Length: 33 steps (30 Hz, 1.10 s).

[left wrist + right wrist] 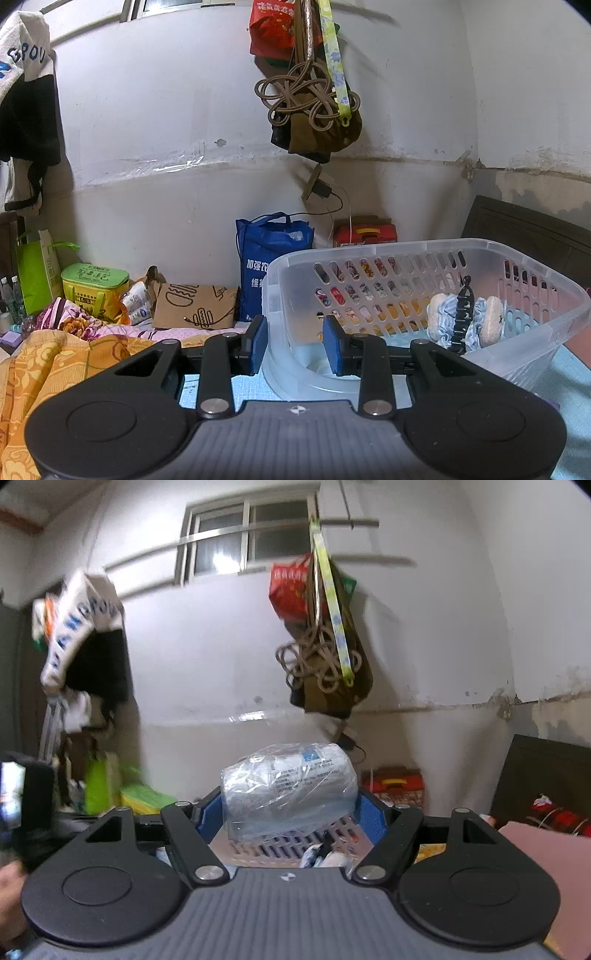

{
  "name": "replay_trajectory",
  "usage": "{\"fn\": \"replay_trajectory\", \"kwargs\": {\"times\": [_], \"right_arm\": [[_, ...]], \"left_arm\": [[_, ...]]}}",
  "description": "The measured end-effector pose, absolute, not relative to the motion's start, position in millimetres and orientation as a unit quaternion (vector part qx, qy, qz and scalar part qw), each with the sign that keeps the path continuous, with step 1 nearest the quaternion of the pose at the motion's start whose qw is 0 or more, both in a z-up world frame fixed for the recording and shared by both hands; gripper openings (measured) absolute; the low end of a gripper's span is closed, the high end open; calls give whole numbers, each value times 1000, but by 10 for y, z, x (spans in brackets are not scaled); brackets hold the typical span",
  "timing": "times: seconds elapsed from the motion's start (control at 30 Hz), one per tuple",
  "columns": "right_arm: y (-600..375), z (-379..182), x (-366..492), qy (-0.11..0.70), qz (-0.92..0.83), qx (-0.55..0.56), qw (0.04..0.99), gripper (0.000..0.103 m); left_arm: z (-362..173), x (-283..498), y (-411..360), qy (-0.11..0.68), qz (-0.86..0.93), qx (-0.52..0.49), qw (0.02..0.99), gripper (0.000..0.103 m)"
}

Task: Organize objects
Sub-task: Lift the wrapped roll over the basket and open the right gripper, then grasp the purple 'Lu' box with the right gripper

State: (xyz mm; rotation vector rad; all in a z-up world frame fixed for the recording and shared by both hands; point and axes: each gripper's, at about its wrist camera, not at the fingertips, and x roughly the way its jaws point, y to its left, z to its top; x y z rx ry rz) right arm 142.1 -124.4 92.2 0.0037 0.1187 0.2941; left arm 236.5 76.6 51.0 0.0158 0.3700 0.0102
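Two grippers work: your left gripper (293,341) pinches the basket (480,254) wall at lower middle, your right gripper (290,808) squeezes a wrapped roll (288,782) mid-frame, so next drop it inside.

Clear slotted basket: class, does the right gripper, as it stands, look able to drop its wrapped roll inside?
Probably yes. The right gripper holds the wrapped roll above the basket, whose top is open; only socks lie inside.
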Motion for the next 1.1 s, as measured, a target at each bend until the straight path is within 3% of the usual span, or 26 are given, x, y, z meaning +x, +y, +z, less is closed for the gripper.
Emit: {"fn": "replay_trajectory", "kwargs": {"times": [0.2,0.27,0.3,0.33,0.6,0.9,1.1], "right_arm": [[-1095,804,1842,100,137,-20,985,76],[-1054,758,1878,96,152,-20,983,85],[-1027,745,1879,97,152,-27,983,102],[-1018,738,1850,93,131,-31,987,103],[-1601,506,1236,67,137,44,987,103],[-1656,-148,1422,235,112,30,965,103],[-1594,-143,1475,237,129,8,963,99]], "left_arm": [[510,2365,755,186,5,8,983,36],[508,2365,749,186,5,8,983,36],[512,2376,749,187,5,9,982,36],[513,2374,747,187,5,9,982,36],[522,2381,748,187,2,8,982,37],[517,2379,746,188,2,8,982,37],[515,2365,750,187,3,9,982,37]]}}
